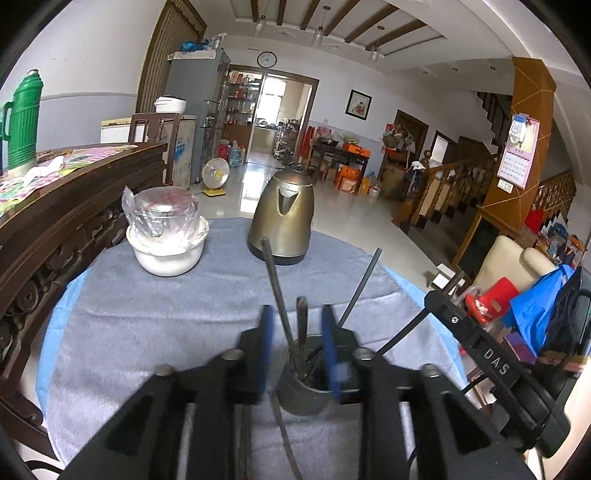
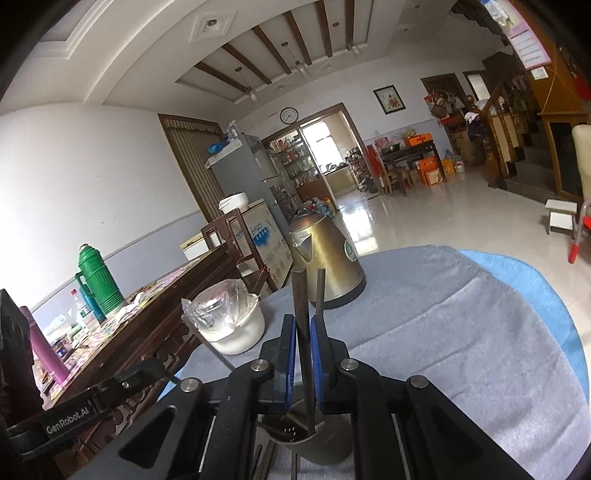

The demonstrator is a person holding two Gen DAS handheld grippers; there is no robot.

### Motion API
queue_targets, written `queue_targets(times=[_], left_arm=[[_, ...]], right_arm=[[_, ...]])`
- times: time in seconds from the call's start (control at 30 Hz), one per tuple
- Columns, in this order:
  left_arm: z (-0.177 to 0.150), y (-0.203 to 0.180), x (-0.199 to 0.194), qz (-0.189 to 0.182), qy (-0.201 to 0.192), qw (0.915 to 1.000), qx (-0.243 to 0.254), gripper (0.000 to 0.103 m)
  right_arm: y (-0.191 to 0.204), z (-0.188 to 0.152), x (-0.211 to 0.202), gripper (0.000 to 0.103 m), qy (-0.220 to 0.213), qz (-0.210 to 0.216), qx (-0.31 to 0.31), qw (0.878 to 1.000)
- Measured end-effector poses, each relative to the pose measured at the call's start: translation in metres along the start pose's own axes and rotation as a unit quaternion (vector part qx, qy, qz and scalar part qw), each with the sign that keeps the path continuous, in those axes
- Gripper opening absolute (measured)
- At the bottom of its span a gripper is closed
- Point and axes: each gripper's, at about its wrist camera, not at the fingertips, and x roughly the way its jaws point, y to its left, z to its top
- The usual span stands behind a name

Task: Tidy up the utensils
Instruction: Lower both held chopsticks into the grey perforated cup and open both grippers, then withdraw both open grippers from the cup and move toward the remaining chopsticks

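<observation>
Several chopsticks [image 1: 279, 291] already stand in the cup [image 1: 304, 391]; right gripper [image 2: 303, 343] jaws pinch one more above it, while left gripper [image 1: 297, 339] jaws stand wide around the cup.

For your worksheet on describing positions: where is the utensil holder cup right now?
The dark holder cup stands on the grey towel at the table's near edge, in front of the kettle, under both grippers in both wrist views.

Glossy pale tiled floor [image 1: 258, 192] mirroring daylight from a far doorway [image 1: 280, 110]. White walls [image 2: 92, 166], dark-beamed ceiling [image 1: 332, 18], round wall clock [image 1: 266, 59] above. Wooden staircase [image 1: 454, 184] right; carved dark-wood furniture [image 1: 74, 206] left, grey refrigerator [image 1: 195, 81] behind.
</observation>
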Motion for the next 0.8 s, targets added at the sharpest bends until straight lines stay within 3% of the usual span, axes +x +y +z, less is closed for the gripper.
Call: queue_targets(times=[0.37,0.8], left_arm=[[-0.028,0.008,0.002,0.029,0.032,0.9991,-0.004,0.052],[-0.087,0.027,0.01,0.076,0.118,0.99,-0.004,0.053]], right_arm=[[-0.021,-0.012,-0.008,0.012,0.023,0.025,0.024,0.999],[-0.051,-0.038,-0.031,0.012,0.045,0.033,0.013,0.998]])
